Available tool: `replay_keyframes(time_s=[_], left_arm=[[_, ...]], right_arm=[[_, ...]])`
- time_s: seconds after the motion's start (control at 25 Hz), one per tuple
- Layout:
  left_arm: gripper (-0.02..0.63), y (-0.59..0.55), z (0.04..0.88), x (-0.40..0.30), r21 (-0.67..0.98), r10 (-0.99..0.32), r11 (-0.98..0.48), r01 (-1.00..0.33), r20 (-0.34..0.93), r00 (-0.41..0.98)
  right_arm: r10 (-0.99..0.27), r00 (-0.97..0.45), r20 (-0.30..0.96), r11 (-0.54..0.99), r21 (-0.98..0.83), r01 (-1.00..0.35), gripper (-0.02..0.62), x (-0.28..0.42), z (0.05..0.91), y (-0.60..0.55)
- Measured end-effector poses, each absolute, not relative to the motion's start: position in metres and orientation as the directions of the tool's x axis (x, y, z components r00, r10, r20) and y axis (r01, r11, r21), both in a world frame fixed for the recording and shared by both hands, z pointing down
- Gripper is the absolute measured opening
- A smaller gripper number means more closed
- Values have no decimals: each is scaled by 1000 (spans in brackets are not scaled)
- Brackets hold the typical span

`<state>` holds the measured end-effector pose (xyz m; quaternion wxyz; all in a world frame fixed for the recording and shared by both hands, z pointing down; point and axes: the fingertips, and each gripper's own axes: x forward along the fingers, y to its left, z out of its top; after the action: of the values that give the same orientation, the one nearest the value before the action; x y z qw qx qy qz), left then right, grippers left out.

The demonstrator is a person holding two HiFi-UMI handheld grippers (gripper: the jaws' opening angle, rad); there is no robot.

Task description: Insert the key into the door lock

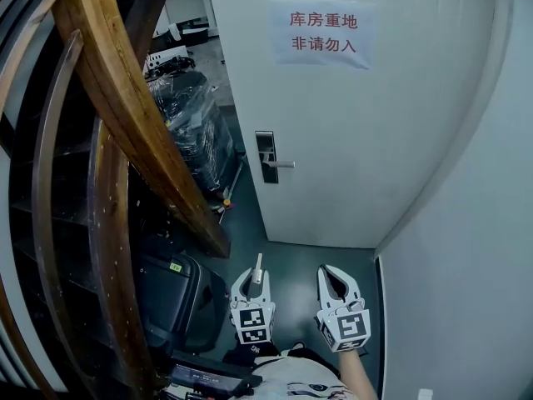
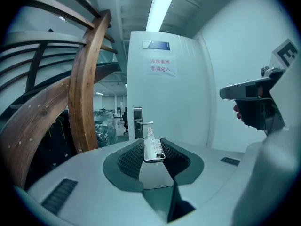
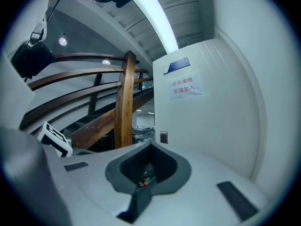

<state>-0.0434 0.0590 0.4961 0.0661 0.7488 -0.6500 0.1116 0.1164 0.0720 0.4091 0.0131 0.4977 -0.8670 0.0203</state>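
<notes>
Key [image 2: 153, 149] before the door [image 1: 375, 140]
Left gripper [image 1: 254, 282] fingers clamp it; right gripper [image 1: 331, 275] fingers together, empty; lock [image 1: 266, 157] at 12 o'clock.

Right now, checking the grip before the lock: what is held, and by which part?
The left tool pinches the key by its wide end, blade pointing toward the door. The right tool holds nothing.

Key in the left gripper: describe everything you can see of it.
The flat silver metal key is clamped between the ribbed dark fingers of the left gripper, and nothing else touches it. Its wider rectangular head sits between them, with a small slot at the near end. The narrow blade sticks out forward, towards the lock plate on the white door. The key is well short of the door and clear of the lock.
</notes>
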Motion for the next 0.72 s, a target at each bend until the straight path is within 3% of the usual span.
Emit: replay_keyframes(time_s=[0.36,0.72], left_arm=[[117,5,521,-39,-54,-953,-161,-985,269,141],[117,-116,545,-59,-43,-944,-197,-979,279,178]], right_arm=[[-884,-455,110,453,-47,-890,6,137,442,56],[-884,-438,164,443,-9,-897,6,93,454,-28]])
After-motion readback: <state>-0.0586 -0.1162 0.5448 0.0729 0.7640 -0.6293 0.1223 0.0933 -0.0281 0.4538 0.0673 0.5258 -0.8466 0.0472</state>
